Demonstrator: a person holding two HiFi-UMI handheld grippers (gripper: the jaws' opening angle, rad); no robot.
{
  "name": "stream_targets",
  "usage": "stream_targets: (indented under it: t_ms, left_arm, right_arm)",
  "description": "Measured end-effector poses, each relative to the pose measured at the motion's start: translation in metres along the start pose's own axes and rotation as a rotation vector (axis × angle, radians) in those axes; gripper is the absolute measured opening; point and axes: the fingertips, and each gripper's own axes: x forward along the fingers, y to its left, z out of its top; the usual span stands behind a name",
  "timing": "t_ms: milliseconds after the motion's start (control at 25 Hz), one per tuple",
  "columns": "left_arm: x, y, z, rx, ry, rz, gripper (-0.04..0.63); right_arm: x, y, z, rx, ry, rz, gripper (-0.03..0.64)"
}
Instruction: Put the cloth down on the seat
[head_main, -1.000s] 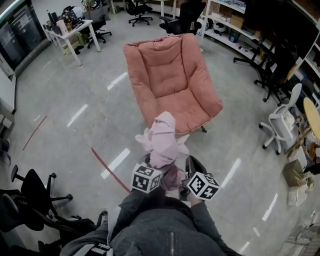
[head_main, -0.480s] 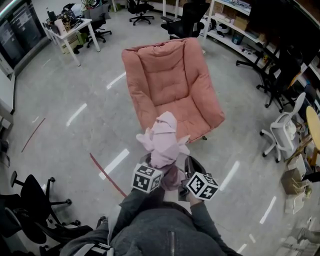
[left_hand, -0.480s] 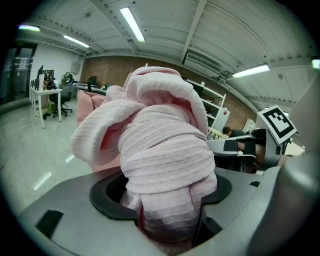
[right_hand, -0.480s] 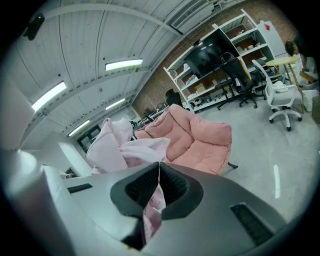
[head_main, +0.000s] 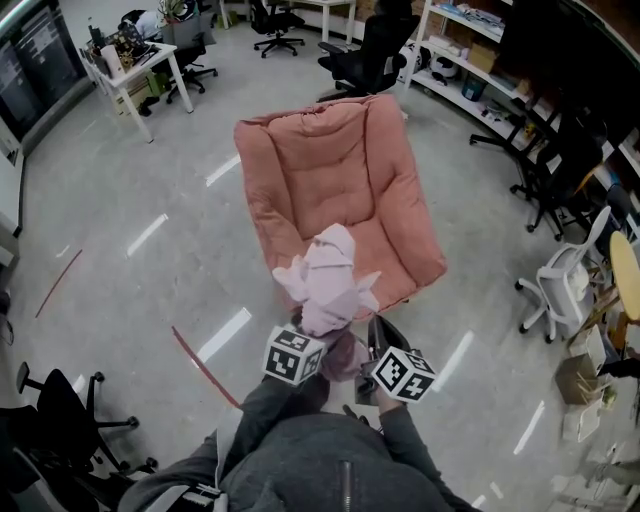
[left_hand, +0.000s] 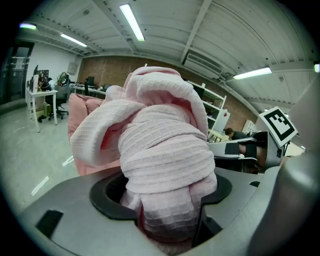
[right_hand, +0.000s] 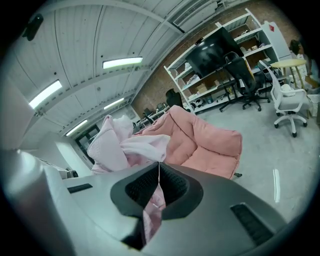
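As pink armchair (head_main: 335, 190) draws nearer vs. 1 s ago, head view: pink cloth (head_main: 327, 280) held raised just before seat (head_main: 390, 235), not yet on it.
Left gripper view: left gripper (left_hand: 167, 220) wide, clamped on thick wad.
Right gripper view: right gripper (right_hand: 156, 192) near-closed, pinching thin fold.
Approach phase, judged.

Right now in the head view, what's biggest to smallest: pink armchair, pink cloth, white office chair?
1. The pink armchair, clearly largest.
2-3. The pink cloth and white office chair look about alike; the cloth sits nearer the camera, so unranked.
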Motion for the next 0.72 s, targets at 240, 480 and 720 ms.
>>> stream_targets:
  t_ms: [240, 480, 720]
  left_arm:
    - [0.027, 0.034, 0.033, -0.012, -0.005, -0.008, 0.344]
    - [0.051, 0.061, 0.056, -0.013, 0.001, -0.012, 0.344]
    - [0.069, 0.084, 0.076, -0.003, -0.002, -0.009, 0.344]
  right_arm:
    - [0.045, 0.001, 0.025, -0.008, 0.005, -0.002, 0.012]
    - [0.084, -0.001, 0.045, -0.012, 0.021, -0.004, 0.012]
    - [0.116, 0.001, 0.059, -0.017, 0.026, 0.000, 0.012]
